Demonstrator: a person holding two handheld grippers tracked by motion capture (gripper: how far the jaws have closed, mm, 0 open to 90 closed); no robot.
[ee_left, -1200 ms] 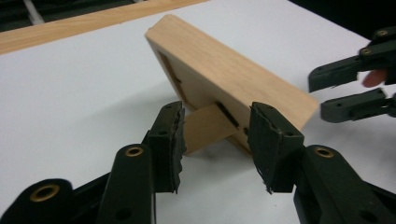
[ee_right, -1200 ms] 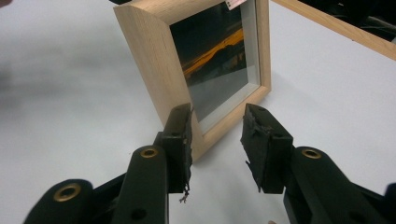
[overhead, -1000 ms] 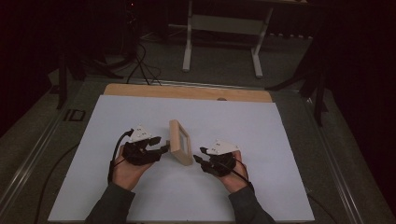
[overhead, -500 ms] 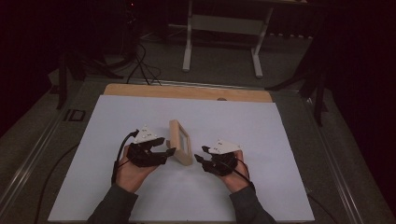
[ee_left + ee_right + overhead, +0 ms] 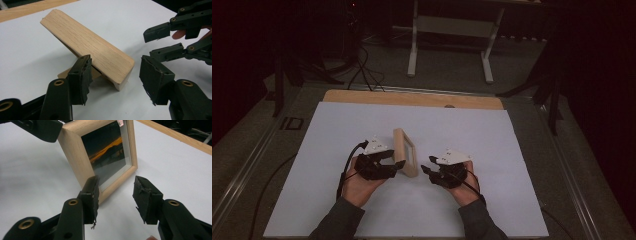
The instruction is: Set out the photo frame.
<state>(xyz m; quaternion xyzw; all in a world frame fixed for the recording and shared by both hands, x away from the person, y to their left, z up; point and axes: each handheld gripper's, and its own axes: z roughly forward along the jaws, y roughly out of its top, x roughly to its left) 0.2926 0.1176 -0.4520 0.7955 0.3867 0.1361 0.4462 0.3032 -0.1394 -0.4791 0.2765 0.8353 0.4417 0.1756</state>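
Observation:
A light wooden picture frame (image 5: 404, 150) stands on edge on the white table cover, propped on its back stand (image 5: 65, 73), its glass (image 5: 110, 152) showing a sunset photo. My left gripper (image 5: 396, 168) is at the frame's near left side. Its jaws are apart and have just been closing a little, with the frame's near corner (image 5: 120, 75) between the pads (image 5: 81, 75), neither of which presses on it. My right gripper (image 5: 428, 172) waits just right of the frame. Its jaws have been opening and nothing is between them (image 5: 116, 192).
The white cover (image 5: 512, 150) lies on a wooden board whose far edge (image 5: 412, 98) shows. Beyond the table are a white stand's legs (image 5: 452, 30) and floor cables (image 5: 362, 65).
The left gripper's jaws stand wider than a second ago, and the right gripper's jaws have spread slightly. Both hands and the frame stay about where they were.

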